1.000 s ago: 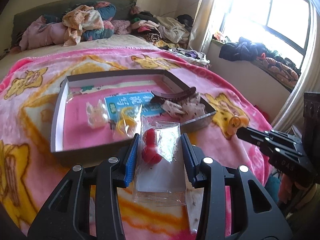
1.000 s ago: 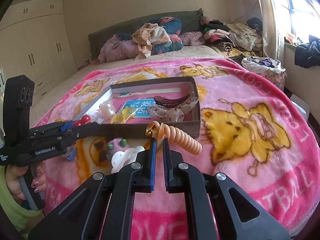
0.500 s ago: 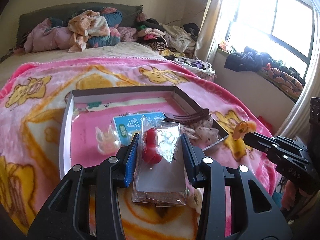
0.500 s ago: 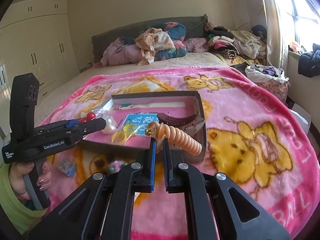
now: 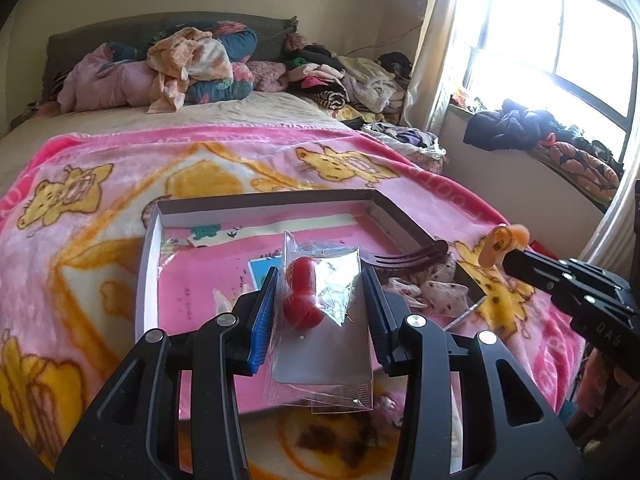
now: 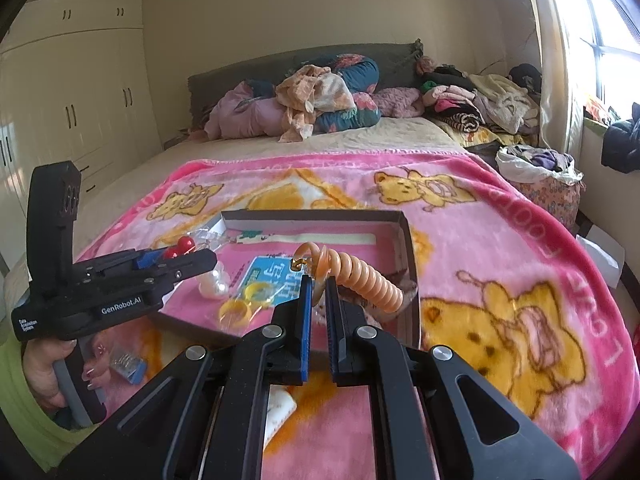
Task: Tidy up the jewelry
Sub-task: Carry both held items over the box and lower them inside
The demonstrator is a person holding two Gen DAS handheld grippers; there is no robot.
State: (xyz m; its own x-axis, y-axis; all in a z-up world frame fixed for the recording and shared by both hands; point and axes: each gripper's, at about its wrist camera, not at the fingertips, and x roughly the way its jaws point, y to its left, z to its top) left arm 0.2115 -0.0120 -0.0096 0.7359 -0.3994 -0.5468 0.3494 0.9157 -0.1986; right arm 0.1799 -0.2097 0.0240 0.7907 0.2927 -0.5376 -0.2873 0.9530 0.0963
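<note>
The left gripper (image 5: 320, 304) clamps a clear plastic packet (image 5: 320, 320) with red beads inside, held above the near part of the shallow box (image 6: 408, 264) that sits on the pink cartoon-bear blanket (image 6: 500, 280); the right gripper (image 6: 319, 300) is closed on one end of an orange spiral hair tie (image 6: 360, 276), held over the box's right side, the rest of the coil trailing right. Inside the box lie a blue card (image 6: 276, 276) with printed characters too blurred to read, yellow rings (image 6: 244, 300) in a clear bag near its front edge, a pale clear packet (image 6: 214, 284) beside them, and a dark hair claw (image 5: 408, 258) with spotted fabric pieces (image 5: 436, 292) at the right wall; on the blanket outside the front left corner lies a small blue-backed packet (image 6: 128, 364). The left gripper's body reads "GenRobot.AI" and "Data Acquisition System"; heaped clothes (image 6: 320, 100) crowd the far end of the bed.
</note>
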